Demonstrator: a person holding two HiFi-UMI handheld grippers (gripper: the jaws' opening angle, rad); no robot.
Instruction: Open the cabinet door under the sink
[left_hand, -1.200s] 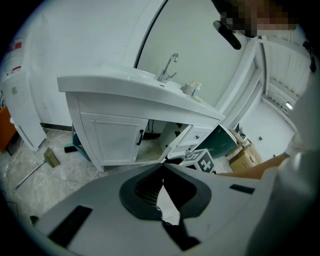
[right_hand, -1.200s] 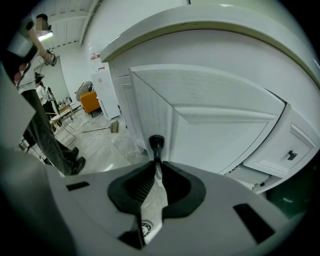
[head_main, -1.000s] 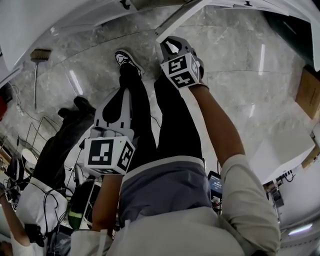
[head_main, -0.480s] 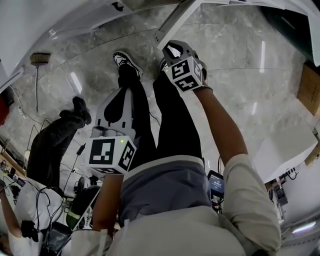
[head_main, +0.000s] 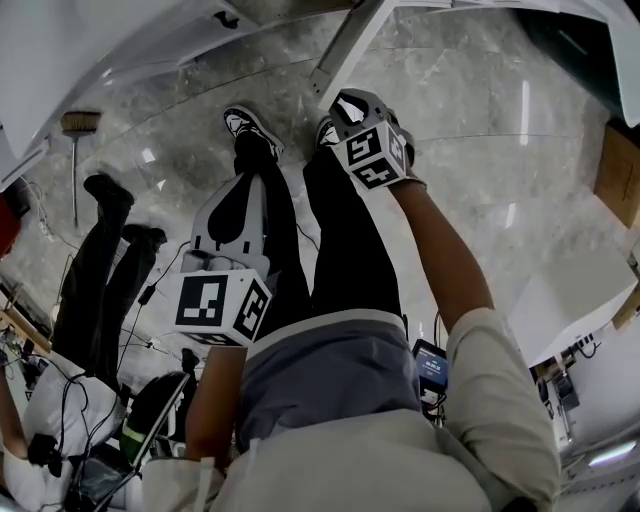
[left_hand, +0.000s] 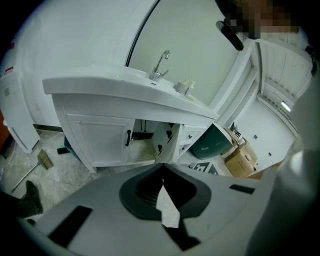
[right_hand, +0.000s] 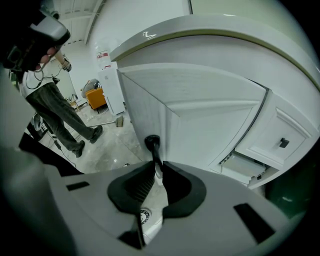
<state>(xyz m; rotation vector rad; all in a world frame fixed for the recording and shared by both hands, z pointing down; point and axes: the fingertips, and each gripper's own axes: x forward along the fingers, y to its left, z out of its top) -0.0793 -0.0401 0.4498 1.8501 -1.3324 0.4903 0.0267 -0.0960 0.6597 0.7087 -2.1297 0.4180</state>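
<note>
The white cabinet door (right_hand: 200, 125) under the sink stands swung out, and my right gripper (right_hand: 157, 167) is shut on its black handle (right_hand: 151, 145). In the head view the right gripper (head_main: 346, 102) sits at the lower edge of that door (head_main: 340, 50), above my shoes. My left gripper (head_main: 240, 192) hangs lower left over my leg, away from the cabinet. Its jaws (left_hand: 162, 172) meet at the tips with nothing between them. It looks at the vanity (left_hand: 125, 92): one door (left_hand: 97, 137) is shut, and the other door (left_hand: 162, 140) is open.
Another person (head_main: 95, 270) stands on the marble floor at the left, near a broom (head_main: 75, 122) and cables. A cardboard box (head_main: 615, 180) is at the right. A green bin (left_hand: 210, 142) stands beside the vanity. A drawer front (right_hand: 282, 142) lies right of the held door.
My right gripper has shifted a little with the door handle in it. The person at the left has stepped further left. The left gripper has barely moved.
</note>
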